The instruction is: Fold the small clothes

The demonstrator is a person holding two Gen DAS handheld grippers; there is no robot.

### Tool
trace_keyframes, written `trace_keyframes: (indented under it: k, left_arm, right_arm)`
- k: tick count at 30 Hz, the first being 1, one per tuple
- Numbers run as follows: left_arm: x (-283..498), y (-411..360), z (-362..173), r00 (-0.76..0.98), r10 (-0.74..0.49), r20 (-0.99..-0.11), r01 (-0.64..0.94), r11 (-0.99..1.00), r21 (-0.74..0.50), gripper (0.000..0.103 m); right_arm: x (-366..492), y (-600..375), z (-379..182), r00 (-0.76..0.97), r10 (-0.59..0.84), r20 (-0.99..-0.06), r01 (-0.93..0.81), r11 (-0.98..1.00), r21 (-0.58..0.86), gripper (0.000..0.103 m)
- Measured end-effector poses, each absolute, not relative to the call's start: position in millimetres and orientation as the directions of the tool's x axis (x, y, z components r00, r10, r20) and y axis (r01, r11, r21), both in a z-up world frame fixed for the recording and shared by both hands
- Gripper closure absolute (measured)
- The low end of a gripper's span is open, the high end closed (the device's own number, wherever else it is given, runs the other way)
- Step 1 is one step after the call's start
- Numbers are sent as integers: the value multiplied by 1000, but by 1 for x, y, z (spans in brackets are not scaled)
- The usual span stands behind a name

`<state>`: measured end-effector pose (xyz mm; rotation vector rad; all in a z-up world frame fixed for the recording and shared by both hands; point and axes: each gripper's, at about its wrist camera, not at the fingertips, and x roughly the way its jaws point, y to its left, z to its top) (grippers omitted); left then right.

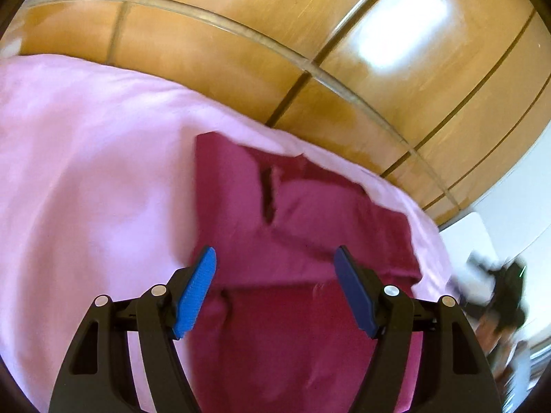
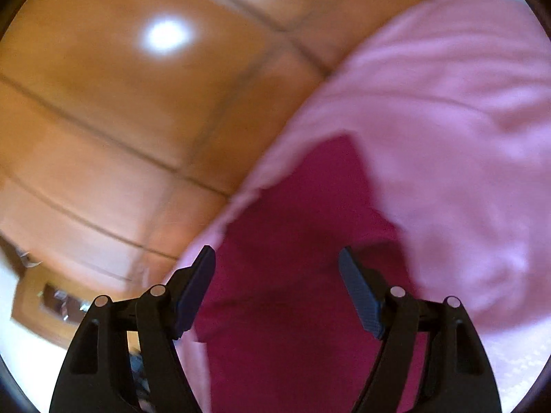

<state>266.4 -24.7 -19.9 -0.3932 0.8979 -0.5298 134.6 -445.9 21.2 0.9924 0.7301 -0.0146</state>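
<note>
A dark magenta garment [image 1: 275, 227] lies partly folded on a pale pink sheet [image 1: 86, 172]. A flap of it is folded over, with a dark slit near its middle. My left gripper [image 1: 275, 258] is open, its blue pads spread wide above the garment's near part, holding nothing. In the right wrist view the same garment [image 2: 310, 227] runs between the fingers. My right gripper [image 2: 275, 258] is open and empty above it. The right view is blurred.
The pink sheet [image 2: 447, 120] covers a bed whose edge runs diagonally. Beyond it stand glossy wooden wardrobe doors [image 1: 344, 51], also in the right wrist view [image 2: 120, 120]. A white surface and a dark blurred thing [image 1: 506, 282] are at the right.
</note>
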Motion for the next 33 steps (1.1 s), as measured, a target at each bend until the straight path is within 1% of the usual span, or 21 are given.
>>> trace_keyframes:
  k: [2,6,7,9,10,11,12,13,14,16,17,19,20,21,23,25,27,30,33]
  left_arm:
    - [283,-40,-24,498,-569,-655,257,818,-515,33]
    - [316,-70,-40,448,-544,-710,230,837,-497,33]
    - [323,-75,-44,434,-540,-721,224,840,-494,34]
    - [334,-87,-55,398,-536,-745,223,844,-488,42]
    - [335,-88,-57,398,-522,-755,218,853,-475,50]
    - [338,-93,-60,401,-503,-766,218,864,-454,72]
    - [339,-95,-60,398,-497,-771,225,868,-443,87]
    - [340,-98,-57,402,-488,-775,234,873,-428,94]
    - [335,-97,-46,437,-499,-748,245,867,-434,96]
    - [324,-93,-18,498,-549,-672,305,836,-457,97]
    - [308,-87,3,536,-578,-615,352,816,-460,97]
    - [282,-79,24,589,-585,-557,414,811,-414,97]
    - [269,-77,28,613,-567,-550,433,824,-366,97]
    - [259,-77,26,632,-526,-569,440,848,-294,97]
    - [253,-76,8,622,-475,-623,439,870,-224,97]
    - [256,-74,-21,585,-410,-700,402,896,-189,97]
    - [260,-69,-40,555,-393,-733,382,903,-195,97]
    - [263,-66,-47,540,-399,-741,365,904,-221,97]
    - [264,-67,-37,567,-405,-717,361,905,-225,97]
  right_arm:
    - [124,-454,2,756,302,-581,371,533,760,29]
    - [118,-462,-19,745,298,-597,411,500,762,27]
    - [112,-466,-21,743,301,-599,414,496,763,27]
    - [109,-470,-28,734,301,-609,422,501,756,25]
    - [112,-469,-30,731,302,-612,422,506,753,25]
    - [116,-469,-32,730,302,-614,421,509,751,25]
    - [119,-467,-33,728,300,-616,420,515,747,25]
    - [121,-467,-37,727,297,-619,420,521,743,25]
    - [115,-469,-33,730,289,-620,416,532,737,25]
    - [116,-468,-30,734,273,-622,408,554,725,25]
    - [114,-468,-31,735,266,-624,408,561,720,25]
    - [115,-468,-31,736,251,-628,405,580,707,25]
    - [115,-467,-33,735,249,-631,404,587,702,25]
    - [118,-466,-34,732,248,-635,404,593,697,25]
    - [122,-464,-35,725,254,-640,400,600,692,25]
    - [130,-459,-27,727,254,-638,384,620,684,25]
    - [140,-454,-18,732,256,-632,360,643,676,25]
    - [164,-441,0,730,254,-634,305,709,636,25]
    - [194,-426,6,706,252,-662,261,776,574,25]
